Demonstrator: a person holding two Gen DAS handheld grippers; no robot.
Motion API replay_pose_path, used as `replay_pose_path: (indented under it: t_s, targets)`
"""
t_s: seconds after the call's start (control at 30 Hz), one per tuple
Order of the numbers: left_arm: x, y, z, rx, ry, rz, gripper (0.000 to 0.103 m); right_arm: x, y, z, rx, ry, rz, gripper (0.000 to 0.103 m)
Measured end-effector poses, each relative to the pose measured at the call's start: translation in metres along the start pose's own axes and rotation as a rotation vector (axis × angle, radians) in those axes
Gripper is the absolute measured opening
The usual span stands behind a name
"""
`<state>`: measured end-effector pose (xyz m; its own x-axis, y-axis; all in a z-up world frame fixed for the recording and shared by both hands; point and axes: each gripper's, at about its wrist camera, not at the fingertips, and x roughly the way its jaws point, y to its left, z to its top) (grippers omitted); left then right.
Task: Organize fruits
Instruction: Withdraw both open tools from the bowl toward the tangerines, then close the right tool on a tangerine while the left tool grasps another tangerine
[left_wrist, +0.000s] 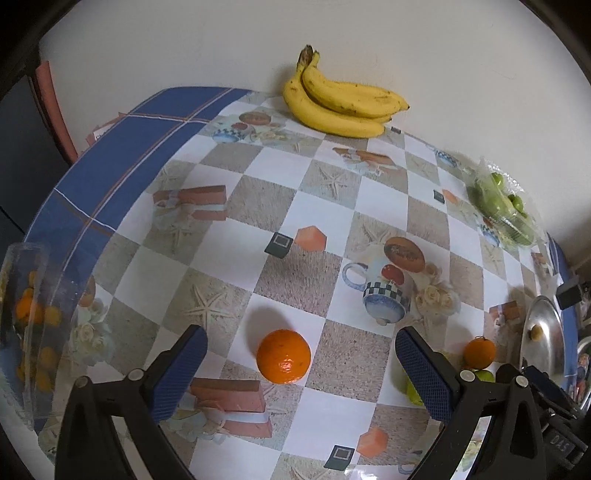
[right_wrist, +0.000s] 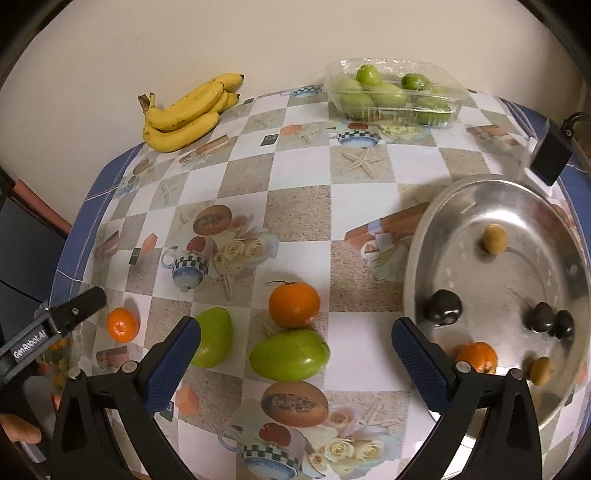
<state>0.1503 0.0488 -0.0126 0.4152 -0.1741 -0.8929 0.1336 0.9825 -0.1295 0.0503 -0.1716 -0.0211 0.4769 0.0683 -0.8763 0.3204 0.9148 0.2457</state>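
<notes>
My left gripper (left_wrist: 299, 373) is open just above the table, and an orange (left_wrist: 283, 356) lies on the cloth between its fingers, touching neither. A second orange (left_wrist: 479, 352) and a green fruit (left_wrist: 412, 391), half hidden by the right finger, sit further right. My right gripper (right_wrist: 295, 363) is open above a green mango (right_wrist: 289, 354). Another mango (right_wrist: 214, 338) lies by its left finger, and a stalked orange (right_wrist: 294, 304) sits just beyond. The small orange (right_wrist: 123, 325) lies beside a left-gripper finger (right_wrist: 74, 310). A metal tray (right_wrist: 517, 206) holds one orange (right_wrist: 476, 357), dark fruits (right_wrist: 443, 307) and small brown ones (right_wrist: 495, 238).
Bananas (right_wrist: 184, 110) lie at the far edge against the wall, and beside them is a clear tub of green fruit (right_wrist: 391, 92). A clear container of small oranges (left_wrist: 33, 325) stands at the table's left edge. A black box (right_wrist: 552, 151) hangs by the tray.
</notes>
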Motion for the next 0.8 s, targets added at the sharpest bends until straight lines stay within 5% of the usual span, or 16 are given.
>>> replay_pose_path:
  t_s: [0.2,0.33,0.8]
  targets:
    - [0.017,0.0,-0.003,0.0,0.047,0.018,0.103,0.007,0.003,0.003,-0.015,-0.005,0.002,0.102]
    - [0.026,0.004,-0.006,-0.028,0.079,-0.006,0.103,0.013,0.002,0.003,-0.026,0.001,-0.006,0.083]
    - [0.041,0.007,-0.008,-0.065,0.122,-0.033,0.085,0.032,0.0,0.007,-0.012,0.027,0.003,0.06]
